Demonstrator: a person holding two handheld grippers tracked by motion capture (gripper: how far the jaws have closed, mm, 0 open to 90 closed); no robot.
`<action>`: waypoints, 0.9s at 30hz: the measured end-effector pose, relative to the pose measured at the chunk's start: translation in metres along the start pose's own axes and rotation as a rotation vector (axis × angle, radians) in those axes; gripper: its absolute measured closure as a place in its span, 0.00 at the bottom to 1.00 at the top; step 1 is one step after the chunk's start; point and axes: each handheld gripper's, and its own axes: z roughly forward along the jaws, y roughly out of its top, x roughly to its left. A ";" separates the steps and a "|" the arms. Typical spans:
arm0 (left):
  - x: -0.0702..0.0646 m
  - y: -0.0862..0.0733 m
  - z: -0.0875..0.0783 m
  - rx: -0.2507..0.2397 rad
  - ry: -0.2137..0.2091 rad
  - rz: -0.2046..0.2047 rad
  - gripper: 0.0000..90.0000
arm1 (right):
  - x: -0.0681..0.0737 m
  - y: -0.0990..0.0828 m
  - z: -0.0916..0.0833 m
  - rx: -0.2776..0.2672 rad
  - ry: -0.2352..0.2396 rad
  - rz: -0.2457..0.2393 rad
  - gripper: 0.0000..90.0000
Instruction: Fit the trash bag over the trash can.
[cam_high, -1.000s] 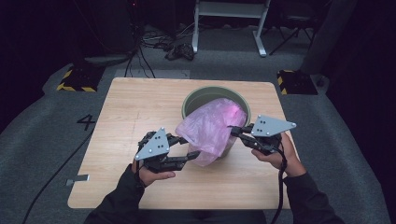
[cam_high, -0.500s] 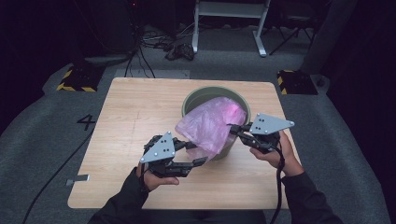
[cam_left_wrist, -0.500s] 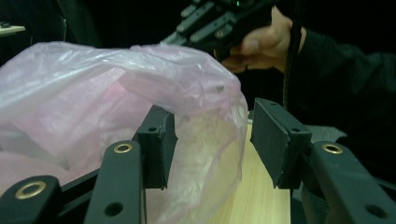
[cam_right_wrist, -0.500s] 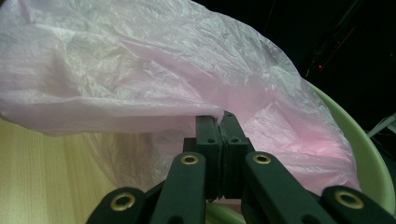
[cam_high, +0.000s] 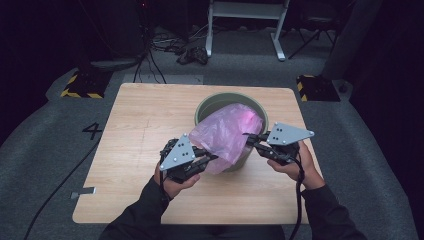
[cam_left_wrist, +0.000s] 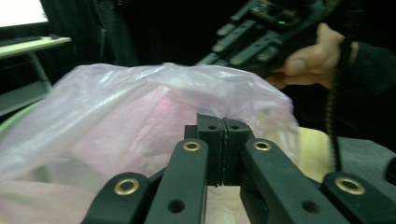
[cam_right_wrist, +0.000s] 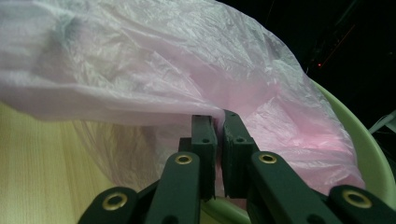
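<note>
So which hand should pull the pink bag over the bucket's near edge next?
Probably the left gripper: shut on the pink bag hanging outside the green bucket's near rim. The right gripper pinches it higher.

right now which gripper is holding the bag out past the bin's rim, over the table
The left gripper. It pinches the pink bag where it hangs outside the green bin, above the table; the right gripper pinches it over the rim.

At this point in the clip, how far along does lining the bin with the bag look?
Done: the pink plastic bag is already in the green bin, bulging above its rim. In hand: the left claw and the right claw are each shut on the bag's film at the near side. Left: the film looks bunched and hangs over only the near rim; the far rim is bare, so spreading it around probably remains.
</note>
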 end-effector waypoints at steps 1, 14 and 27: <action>0.001 0.000 0.001 0.002 0.007 -0.001 1.00 | -0.001 -0.001 -0.001 -0.002 0.001 0.002 0.90; 0.000 0.001 0.007 0.049 0.042 0.058 1.00 | 0.017 0.007 -0.025 -0.079 0.087 -0.026 0.36; 0.003 0.000 0.010 0.077 0.058 0.080 1.00 | 0.040 0.027 -0.020 -0.085 0.068 -0.132 0.38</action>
